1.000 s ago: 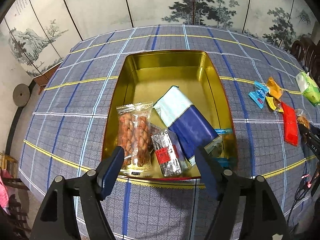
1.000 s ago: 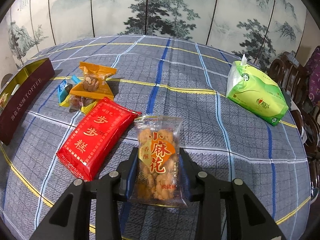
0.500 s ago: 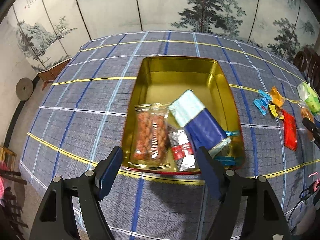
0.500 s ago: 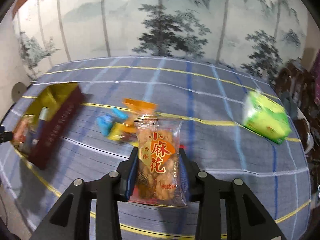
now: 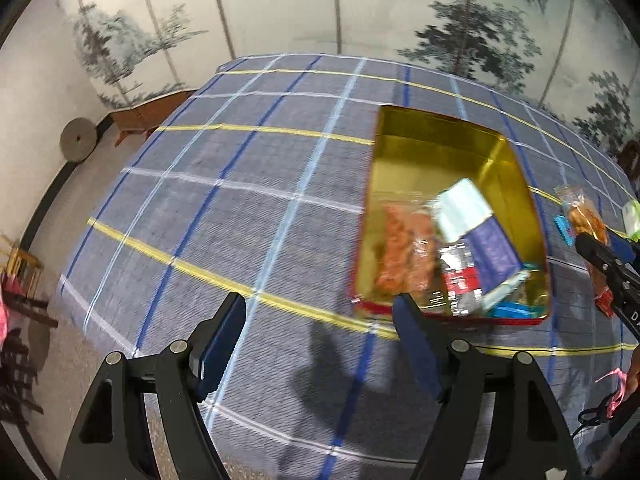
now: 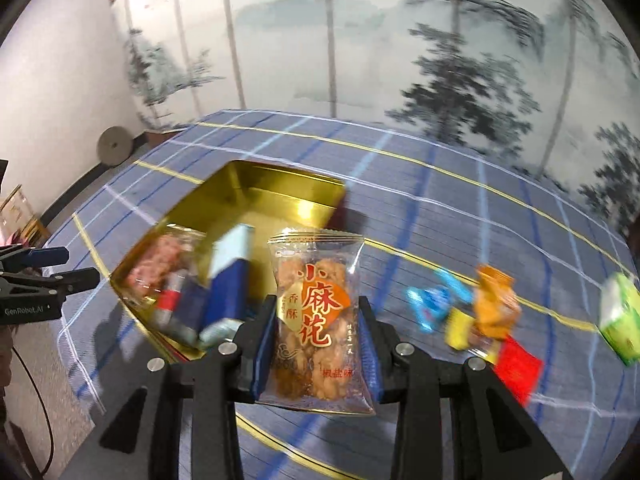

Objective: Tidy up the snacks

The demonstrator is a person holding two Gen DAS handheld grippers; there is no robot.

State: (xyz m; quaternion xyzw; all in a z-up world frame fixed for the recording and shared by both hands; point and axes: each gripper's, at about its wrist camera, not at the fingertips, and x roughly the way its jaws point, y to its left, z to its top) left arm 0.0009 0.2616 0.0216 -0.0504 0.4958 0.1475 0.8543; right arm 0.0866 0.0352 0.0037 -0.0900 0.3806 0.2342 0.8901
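Observation:
My right gripper [image 6: 316, 344] is shut on a clear packet of fried dough twists [image 6: 316, 316] with red lettering, held in the air just right of the gold tin [image 6: 280, 188]. That tin [image 5: 432, 136] holds a packet of reddish twists [image 5: 400, 256], a blue and white pack [image 5: 476, 232], a silver packet and small blue sweets. My left gripper [image 5: 320, 344] is open and empty over bare cloth, left of the tin's near corner. The right gripper with its packet [image 5: 584, 216] shows at the right edge of the left wrist view. The left gripper [image 6: 48, 276] shows at the right wrist view's left edge.
On the checked blue tablecloth [image 5: 240, 208] right of the tin lie blue sweets [image 6: 432, 300], an orange packet [image 6: 492, 304], a yellow sweet, a red pack [image 6: 516, 364] and a green tissue pack [image 6: 620, 320]. A painted folding screen [image 6: 360, 48] stands behind the table.
My right gripper lifted the packet off the cloth and carried it left to the tin. My left gripper drew away leftward from the tin, still open.

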